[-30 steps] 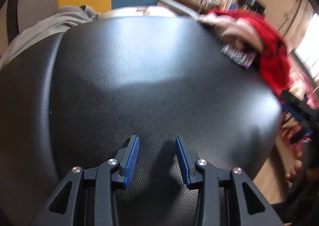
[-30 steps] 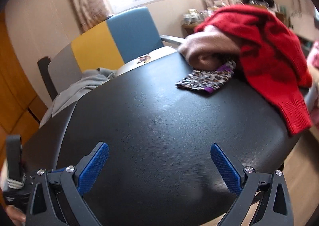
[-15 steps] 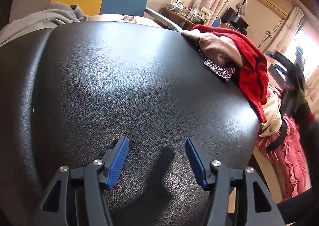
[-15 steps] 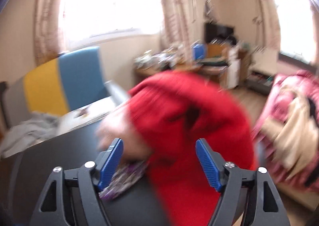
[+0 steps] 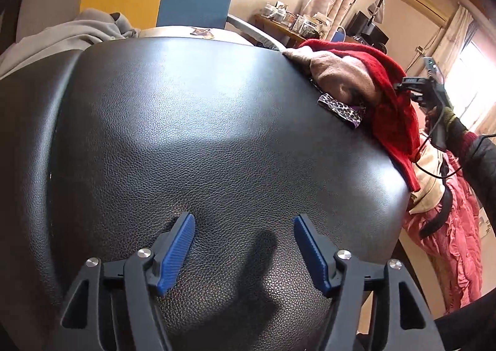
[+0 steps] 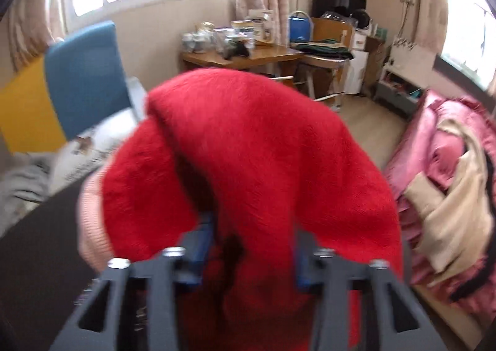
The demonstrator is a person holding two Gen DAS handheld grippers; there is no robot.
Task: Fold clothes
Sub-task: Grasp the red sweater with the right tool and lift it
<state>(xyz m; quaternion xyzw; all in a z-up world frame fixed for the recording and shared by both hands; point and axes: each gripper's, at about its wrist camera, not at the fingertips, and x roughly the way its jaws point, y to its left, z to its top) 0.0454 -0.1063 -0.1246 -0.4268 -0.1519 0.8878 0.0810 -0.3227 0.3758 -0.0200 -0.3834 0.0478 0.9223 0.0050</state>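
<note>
Right hand-held gripper advanced into red sweater | left widened

**Left gripper low and spread, right gripper raised at the far right**

The left gripper hangs low over the near edge of the black leather surface, blue pads wide apart, nothing between them. The right gripper, jaws parted, presses into the red sweater at that surface's right edge.

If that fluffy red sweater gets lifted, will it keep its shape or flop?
Probably flop: the red sweater already drapes over the pile and hangs off the black table edge. Its fuzzy knit should grip the right gripper, not slip. It may drag the leopard-print cloth underneath.
</note>
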